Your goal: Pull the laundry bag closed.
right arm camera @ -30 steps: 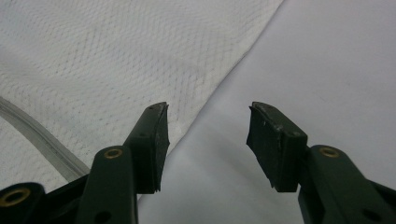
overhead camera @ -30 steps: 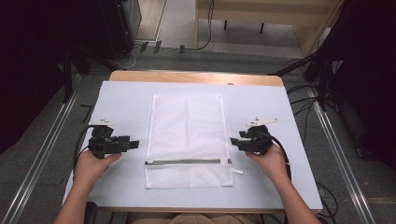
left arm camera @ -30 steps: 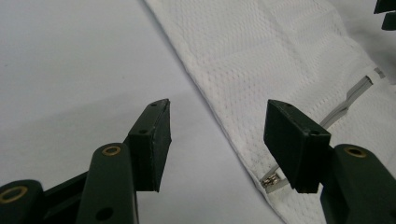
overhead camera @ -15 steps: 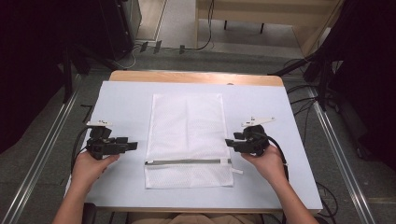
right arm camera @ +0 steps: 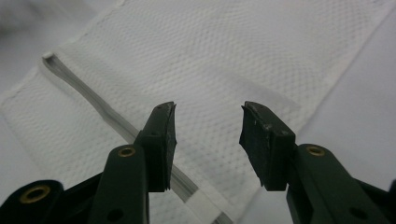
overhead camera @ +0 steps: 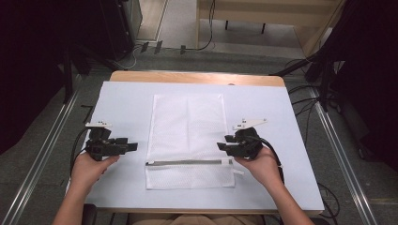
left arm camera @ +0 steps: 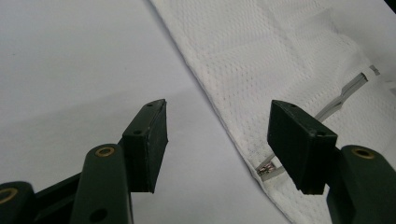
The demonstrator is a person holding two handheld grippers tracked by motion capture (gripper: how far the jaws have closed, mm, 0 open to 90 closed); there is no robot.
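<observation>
A white mesh laundry bag [overhead camera: 187,136] lies flat in the middle of the table, its grey zipper [overhead camera: 187,162] running across near the person's end. My left gripper [overhead camera: 132,146] hovers open just left of the bag, jaws pointing at its left edge. In the left gripper view the bag [left arm camera: 280,60] and the zipper's end [left arm camera: 267,169] lie just past the right jaw. My right gripper [overhead camera: 220,146] is open over the bag's right edge, by the zipper's right end. The right gripper view has the zipper [right arm camera: 88,95] passing under the left jaw, mesh [right arm camera: 224,51] between the jaws.
The table wears a pale blue-white cover [overhead camera: 122,108] with a wooden strip [overhead camera: 197,78] along its far edge. Black cables [overhead camera: 277,154] trail from both grippers. Metal rails [overhead camera: 42,140] and dark floor flank the table.
The right gripper has moved left, from beside the bag onto its right edge near the zipper. The left gripper has stayed put, open.
</observation>
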